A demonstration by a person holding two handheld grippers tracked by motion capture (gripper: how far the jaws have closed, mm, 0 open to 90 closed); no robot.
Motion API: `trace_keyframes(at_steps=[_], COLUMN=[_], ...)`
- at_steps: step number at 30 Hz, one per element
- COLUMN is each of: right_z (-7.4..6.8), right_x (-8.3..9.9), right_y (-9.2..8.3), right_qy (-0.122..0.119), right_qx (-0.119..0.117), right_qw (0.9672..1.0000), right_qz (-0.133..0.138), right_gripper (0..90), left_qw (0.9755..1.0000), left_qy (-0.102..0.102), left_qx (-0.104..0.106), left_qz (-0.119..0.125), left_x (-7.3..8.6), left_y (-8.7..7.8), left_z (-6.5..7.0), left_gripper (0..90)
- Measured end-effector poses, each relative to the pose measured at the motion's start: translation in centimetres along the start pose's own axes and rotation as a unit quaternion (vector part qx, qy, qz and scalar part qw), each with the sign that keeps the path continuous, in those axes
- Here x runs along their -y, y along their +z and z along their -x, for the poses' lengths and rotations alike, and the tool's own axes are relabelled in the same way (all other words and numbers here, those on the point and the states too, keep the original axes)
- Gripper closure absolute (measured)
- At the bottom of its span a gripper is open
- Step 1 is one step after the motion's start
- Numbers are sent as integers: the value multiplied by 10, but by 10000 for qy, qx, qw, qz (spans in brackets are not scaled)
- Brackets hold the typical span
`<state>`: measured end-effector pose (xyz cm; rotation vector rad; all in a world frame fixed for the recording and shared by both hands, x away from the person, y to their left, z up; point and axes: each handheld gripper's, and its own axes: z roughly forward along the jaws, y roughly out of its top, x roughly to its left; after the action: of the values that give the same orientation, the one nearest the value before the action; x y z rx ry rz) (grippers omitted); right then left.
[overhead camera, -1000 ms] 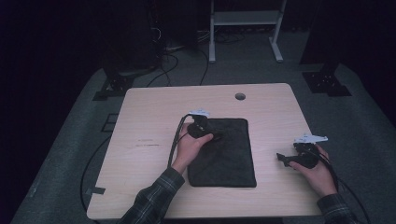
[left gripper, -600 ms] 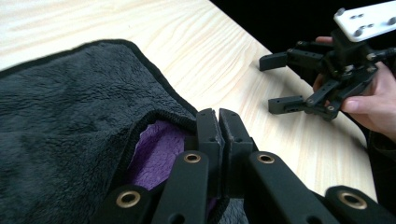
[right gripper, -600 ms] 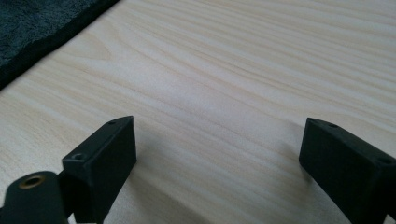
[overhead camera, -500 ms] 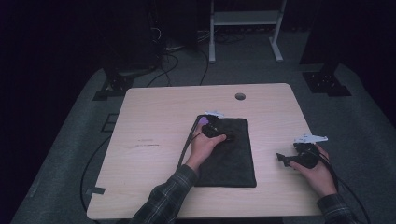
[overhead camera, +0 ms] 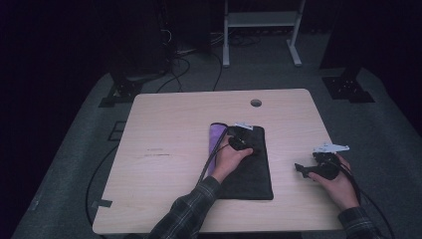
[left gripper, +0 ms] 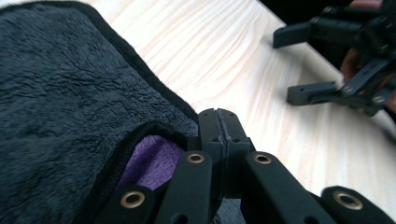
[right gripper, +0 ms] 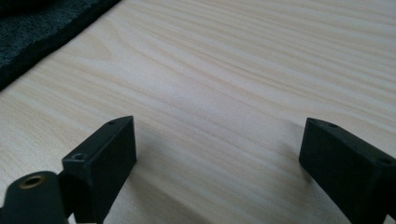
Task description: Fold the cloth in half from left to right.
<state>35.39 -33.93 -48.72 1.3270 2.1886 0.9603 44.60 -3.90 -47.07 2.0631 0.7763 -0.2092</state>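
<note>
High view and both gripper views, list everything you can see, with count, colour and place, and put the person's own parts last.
table: one, light wood, centre of the high view
towel: one, black with a purple underside turned up along its left edge, on the table's middle
hole: one, round, near the table's far edge
stand: one, white, on the floor beyond the table
cables: several, black, on the grey floor at far left
left gripper: one, black, shut on the towel at a lifted edge
right gripper: one, black, open, over bare table right of the towel
hands: two, with plaid sleeves, one on each gripper
</note>
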Motion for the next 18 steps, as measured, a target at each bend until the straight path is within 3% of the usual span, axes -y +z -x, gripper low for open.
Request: trace_keyframes(at_steps=[3,6,11,18], right_z=[0,0,-1,-1], right_x=[0,0,0,0], right_y=[0,0,0,0], right_qy=[0,2,4,13], right_qx=[0,-3,-16,-13], right_qw=[10000,10000,10000,10000], right_qz=[0,-1,-5,-6], right_gripper=[100,100,100,100], left_qw=[10000,10000,9996,9984], left_qy=[-5,6,137,268], left_qx=[12,62,-34,-398], left_qz=[-43,72,229,287], left_x=[1,0,-5,-1], left_y=[5,1,-19,-58], left_z=[1,3,7,5], left_gripper=[900,896,795,604])
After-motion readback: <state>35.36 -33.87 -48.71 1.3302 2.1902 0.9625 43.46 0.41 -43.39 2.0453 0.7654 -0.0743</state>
